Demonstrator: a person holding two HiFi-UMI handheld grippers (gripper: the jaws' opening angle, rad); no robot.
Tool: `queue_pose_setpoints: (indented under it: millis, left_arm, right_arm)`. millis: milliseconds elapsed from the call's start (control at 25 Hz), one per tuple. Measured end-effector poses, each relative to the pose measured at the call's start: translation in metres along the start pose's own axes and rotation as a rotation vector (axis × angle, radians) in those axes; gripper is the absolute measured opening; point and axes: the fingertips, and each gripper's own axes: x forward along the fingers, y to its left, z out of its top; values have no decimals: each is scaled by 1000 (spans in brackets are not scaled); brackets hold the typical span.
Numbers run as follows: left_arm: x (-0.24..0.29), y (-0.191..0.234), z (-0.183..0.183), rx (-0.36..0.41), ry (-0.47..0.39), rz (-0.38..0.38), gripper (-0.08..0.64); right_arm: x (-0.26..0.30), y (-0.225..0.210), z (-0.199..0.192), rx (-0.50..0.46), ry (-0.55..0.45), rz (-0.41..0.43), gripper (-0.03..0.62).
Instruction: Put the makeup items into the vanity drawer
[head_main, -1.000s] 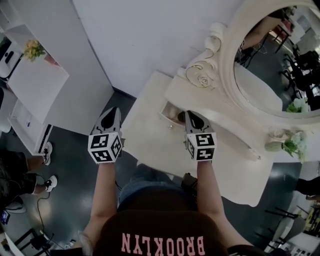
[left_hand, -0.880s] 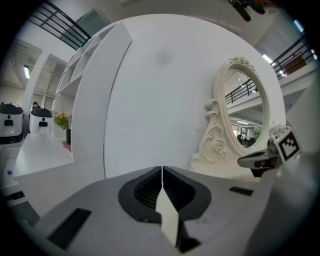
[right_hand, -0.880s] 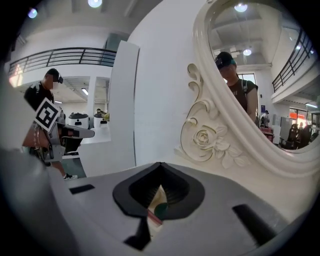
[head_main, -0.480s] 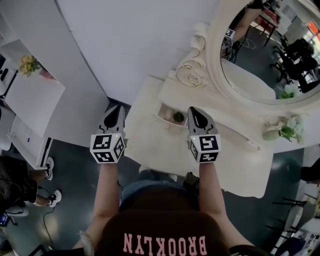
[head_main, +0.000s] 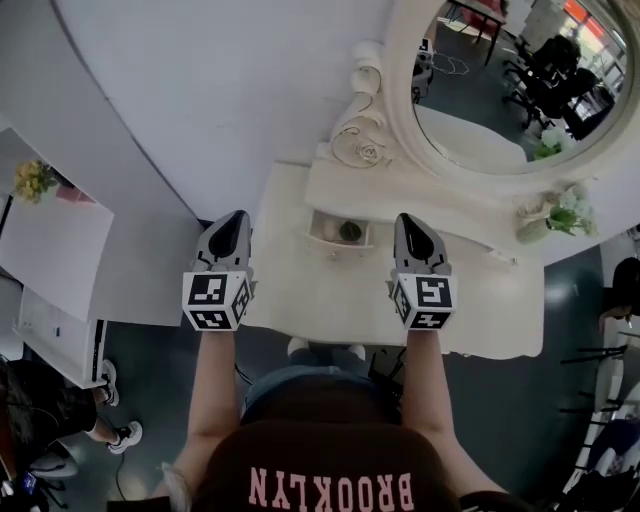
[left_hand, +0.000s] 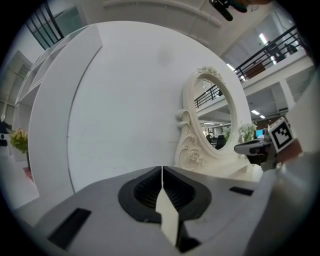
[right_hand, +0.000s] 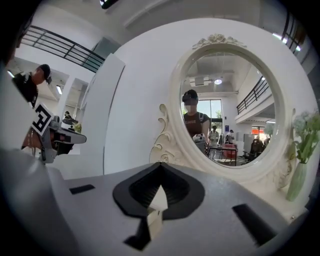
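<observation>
Left tongs (head_main: 236, 220): pressed together, nothing between the tips. Right tongs (head_main: 406, 220): likewise closed flat and empty. I hold both roughly level, one on either side of the drawer (head_main: 334, 248), clear of the surface (head_main: 480, 300) and touching nothing.

The drawer stands pulled out under the mirror (head_main: 500, 90). One dark round item (head_main: 350, 231) lies inside it, towards the right. Whatever else is in there is too small to tell. No makeup items lie loose on the surface, only a vase of flowers (head_main: 552, 214) at the far right end.

Judgement: loading looks done or close to it. The step in hand is probably shutting the drawer, perhaps after a check for stragglers.

How to do it well:
- Leave the tongs closed and use a flat tip as a pusher.
- Meet the drawer front at its middle, not a corner, so it runs straight and does not jam.
- Push slowly, since the round item may roll.
- Stay below the carved mirror frame.
</observation>
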Motion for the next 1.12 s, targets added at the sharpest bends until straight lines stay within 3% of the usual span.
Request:
queue_pose_setpoints:
  millis: [280, 1120]
  left_arm:
    - [4, -7, 4, 32, -14, -69, 8]
    - [-53, -47, 27, 51, -99, -60, 8]
  right_arm:
    - [-25, -9, -4, 29, 7, -96, -2]
    - [-93, -15, 5, 62, -26, -104, -2]
